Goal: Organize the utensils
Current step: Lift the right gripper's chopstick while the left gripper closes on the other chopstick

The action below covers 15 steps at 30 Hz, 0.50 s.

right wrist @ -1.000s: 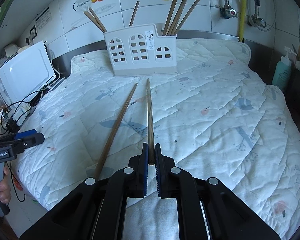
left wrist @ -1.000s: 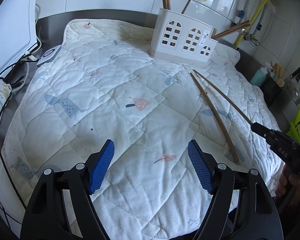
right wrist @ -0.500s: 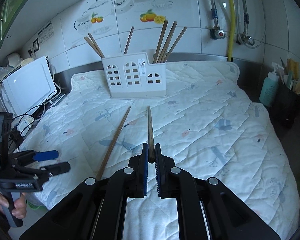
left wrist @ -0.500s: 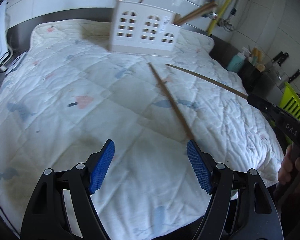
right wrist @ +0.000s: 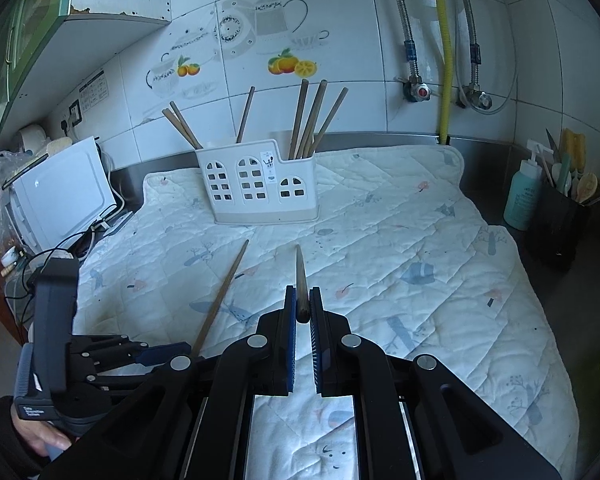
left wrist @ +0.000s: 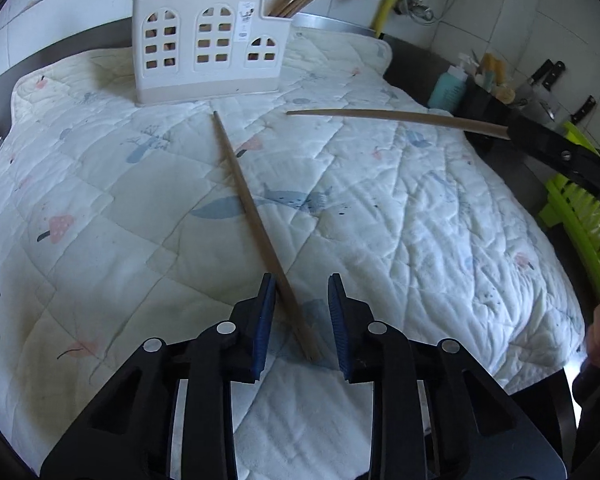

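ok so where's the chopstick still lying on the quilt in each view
Left wrist: chopstick on the quilt runs from centre down between the closing left gripper pads, not yet pinched.
Right wrist: it lies left of centre, beside the raised chopstick.
Shared landmark: white utensil holder.

A home kitchen: fruit-and-teapot tiled wall (right wrist: 256,36) at top centre, yellow gas pipe (right wrist: 444,60) and valves upper right, knives (left wrist: 548,76) far right, green cabinet (right wrist: 16,40) upper left.
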Tool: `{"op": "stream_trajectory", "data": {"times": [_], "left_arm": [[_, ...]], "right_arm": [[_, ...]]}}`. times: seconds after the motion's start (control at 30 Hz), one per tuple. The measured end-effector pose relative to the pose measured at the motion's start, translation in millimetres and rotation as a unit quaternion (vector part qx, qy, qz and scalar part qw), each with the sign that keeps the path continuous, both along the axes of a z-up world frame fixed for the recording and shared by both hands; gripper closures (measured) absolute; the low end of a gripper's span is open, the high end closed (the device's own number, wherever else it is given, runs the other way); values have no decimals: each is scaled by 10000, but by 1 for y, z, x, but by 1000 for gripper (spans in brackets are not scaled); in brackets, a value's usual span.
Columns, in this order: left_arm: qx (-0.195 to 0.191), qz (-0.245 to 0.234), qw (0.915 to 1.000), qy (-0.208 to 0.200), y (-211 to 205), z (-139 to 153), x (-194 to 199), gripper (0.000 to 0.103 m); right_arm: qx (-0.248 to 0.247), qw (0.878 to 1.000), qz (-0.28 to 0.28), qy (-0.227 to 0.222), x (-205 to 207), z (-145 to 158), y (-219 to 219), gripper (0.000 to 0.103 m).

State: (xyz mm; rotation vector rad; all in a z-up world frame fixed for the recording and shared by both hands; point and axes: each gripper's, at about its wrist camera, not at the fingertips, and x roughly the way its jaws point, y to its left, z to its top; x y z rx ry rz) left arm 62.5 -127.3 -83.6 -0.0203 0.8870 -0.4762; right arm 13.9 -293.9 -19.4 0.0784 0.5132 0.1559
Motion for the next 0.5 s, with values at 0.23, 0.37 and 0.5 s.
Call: {"op": "stream_trajectory", "data": {"times": [0.23, 0.37, 0.5], "left_arm": [[-41, 352, 9994, 63, 6, -3, 3, 93], [79, 299, 9995, 30, 12, 3, 1, 95], [58, 410, 9990, -180, 37, 20, 1, 97]], "right_arm": [[-5, 10000, 1, -87, -1, 6, 2, 96], [-16, 9999, 50, -129, -4, 11, 6, 96], [-39, 9996, 151, -219, -4, 24, 9, 96]]}}
